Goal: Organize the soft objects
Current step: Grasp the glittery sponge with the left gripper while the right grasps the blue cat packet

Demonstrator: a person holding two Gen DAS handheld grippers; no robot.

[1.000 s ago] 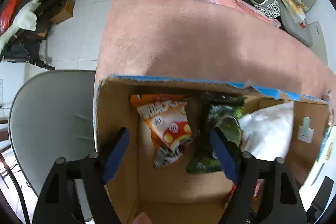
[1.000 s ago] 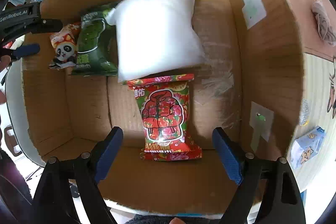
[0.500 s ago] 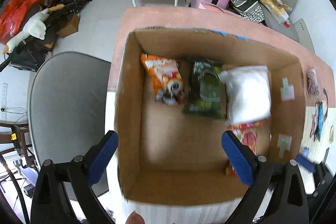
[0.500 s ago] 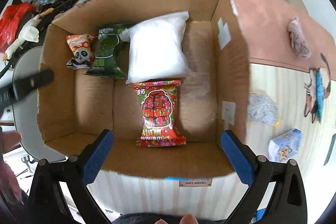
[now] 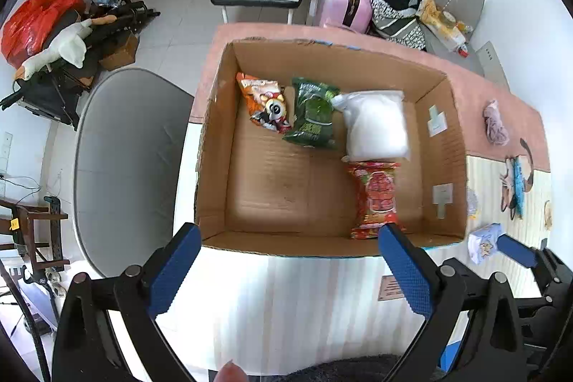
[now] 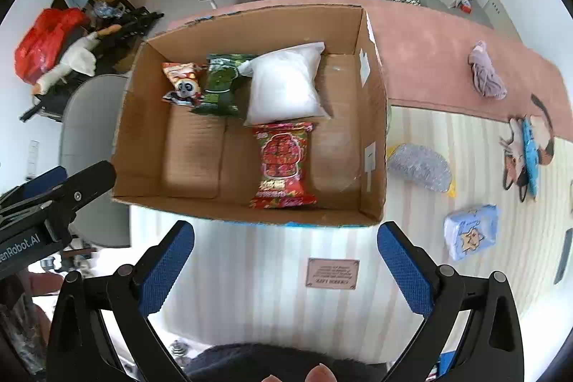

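An open cardboard box (image 5: 215, 145) (image 6: 376, 117) stands on the table. Inside lie an orange panda snack bag (image 5: 266, 102) (image 6: 181, 85), a green bag (image 5: 313, 113) (image 6: 222, 85), a white pillow pack (image 5: 376, 127) (image 6: 286, 85) and a red snack bag (image 5: 378, 196) (image 6: 283, 163). My left gripper (image 5: 286, 271) is open and empty, raised in front of the box's near wall. My right gripper (image 6: 286, 267) is open and empty, also in front of the box. It shows at the right edge of the left wrist view (image 5: 515, 249).
Right of the box lie a grey pouch (image 6: 419, 167), a blue tissue pack (image 6: 471, 235), a mauve cloth (image 6: 485, 77) and a blue object (image 6: 530, 153) on a cat picture. A grey chair (image 5: 121, 163) stands left of the table. Suitcase and clutter sit behind.
Both grippers have pulled back and up out of the box, which now shows whole in both views. The items inside have not moved.
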